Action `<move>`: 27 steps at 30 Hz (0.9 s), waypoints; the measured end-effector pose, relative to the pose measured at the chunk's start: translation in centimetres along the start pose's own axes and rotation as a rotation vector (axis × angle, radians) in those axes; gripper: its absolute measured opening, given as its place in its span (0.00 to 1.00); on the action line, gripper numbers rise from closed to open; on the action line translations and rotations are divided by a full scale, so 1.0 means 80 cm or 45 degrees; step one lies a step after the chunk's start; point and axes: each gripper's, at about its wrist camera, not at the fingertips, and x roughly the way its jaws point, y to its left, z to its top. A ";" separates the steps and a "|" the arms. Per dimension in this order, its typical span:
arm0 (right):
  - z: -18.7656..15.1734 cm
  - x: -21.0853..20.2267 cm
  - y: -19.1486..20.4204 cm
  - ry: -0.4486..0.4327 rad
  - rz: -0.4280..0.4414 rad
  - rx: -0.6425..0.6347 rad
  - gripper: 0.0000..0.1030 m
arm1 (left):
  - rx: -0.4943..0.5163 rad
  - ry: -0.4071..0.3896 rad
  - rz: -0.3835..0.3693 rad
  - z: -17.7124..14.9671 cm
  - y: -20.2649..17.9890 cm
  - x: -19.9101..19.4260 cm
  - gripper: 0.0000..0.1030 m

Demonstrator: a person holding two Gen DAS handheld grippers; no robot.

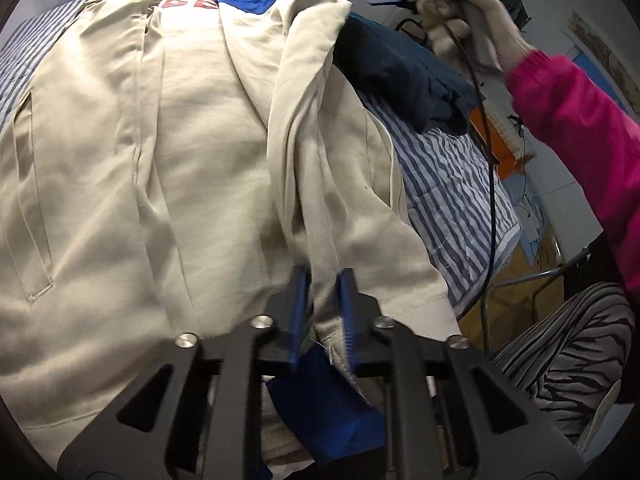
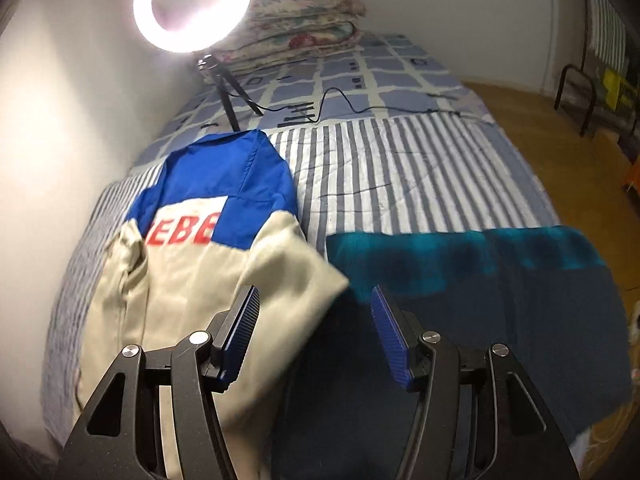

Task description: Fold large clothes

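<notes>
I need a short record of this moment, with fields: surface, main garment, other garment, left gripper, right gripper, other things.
surface: striped bed cover
main garment: beige and blue jacket, spread on the bed, red letters near its blue top
other garment: dark blue cloth, beside the jacket, to its right in the right wrist view
left gripper: jaws nearly shut on a beige fold of the jacket
right gripper: open, nothing between its fingers, held in a gloved hand
other things: lit ring light; folded quilt at the far end
</notes>
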 end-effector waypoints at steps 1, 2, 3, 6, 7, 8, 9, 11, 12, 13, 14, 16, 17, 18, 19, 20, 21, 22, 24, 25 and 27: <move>0.004 0.008 -0.001 0.012 0.009 0.010 0.56 | 0.000 -0.001 -0.003 0.000 0.001 -0.001 0.10; 0.008 0.016 -0.001 0.026 0.011 0.007 0.56 | 0.000 -0.002 -0.007 -0.001 0.001 -0.001 0.10; 0.010 0.020 0.001 0.032 0.015 -0.002 0.56 | 0.001 -0.003 -0.012 -0.001 0.002 -0.003 0.09; 0.014 0.029 0.006 0.047 0.019 -0.023 0.56 | -0.004 -0.008 -0.024 -0.001 0.005 -0.005 0.08; 0.015 0.033 0.008 0.057 0.030 -0.031 0.56 | -0.007 -0.012 -0.032 -0.001 0.006 -0.007 0.07; 0.015 0.036 0.011 0.077 0.035 -0.045 0.55 | -0.010 -0.013 -0.036 0.000 0.007 -0.007 0.07; 0.016 0.040 0.013 0.092 0.028 -0.060 0.55 | -0.018 -0.015 -0.043 0.000 0.009 -0.008 0.07; 0.016 0.046 0.018 0.114 -0.009 -0.098 0.38 | -0.030 -0.019 -0.053 0.000 0.011 -0.011 0.07; 0.016 0.049 0.020 0.137 -0.024 -0.110 0.30 | -0.031 -0.022 -0.055 0.000 0.011 -0.012 0.06; 0.017 0.052 0.021 0.161 -0.031 -0.110 0.11 | -0.030 -0.027 -0.058 0.000 0.011 -0.013 0.06; 0.017 0.055 0.021 0.198 -0.025 -0.097 0.08 | -0.033 -0.031 -0.061 -0.001 0.011 -0.015 0.06; 0.019 0.052 0.026 0.201 -0.033 -0.095 0.06 | -0.044 -0.040 -0.077 -0.001 0.011 -0.019 0.05; 0.022 0.048 0.031 0.193 -0.033 -0.101 0.06 | -0.047 -0.044 -0.082 0.000 0.009 -0.021 0.05; 0.024 0.045 0.036 0.186 -0.035 -0.102 0.05 | -0.051 -0.055 -0.094 -0.001 0.009 -0.025 0.05; 0.028 0.040 0.041 0.178 -0.036 -0.095 0.05 | -0.055 -0.062 -0.103 0.000 0.008 -0.028 0.05; 0.033 0.034 0.048 0.167 -0.022 -0.075 0.04 | -0.058 -0.068 -0.111 -0.001 0.009 -0.031 0.05; 0.038 0.031 0.055 0.162 -0.010 -0.060 0.04 | -0.060 -0.073 -0.118 -0.001 0.009 -0.033 0.05; 0.044 0.028 0.064 0.157 -0.003 -0.052 0.04 | -0.064 -0.076 -0.125 -0.001 0.010 -0.035 0.05; 0.053 0.027 0.086 0.149 0.007 -0.049 0.04 | -0.077 -0.077 -0.135 -0.004 0.013 -0.038 0.04; 0.059 0.028 0.097 0.147 0.016 -0.049 0.04 | -0.084 -0.077 -0.141 -0.006 0.015 -0.039 0.04; 0.069 0.039 0.128 0.150 0.022 -0.071 0.04 | -0.091 -0.078 -0.138 -0.008 0.017 -0.042 0.04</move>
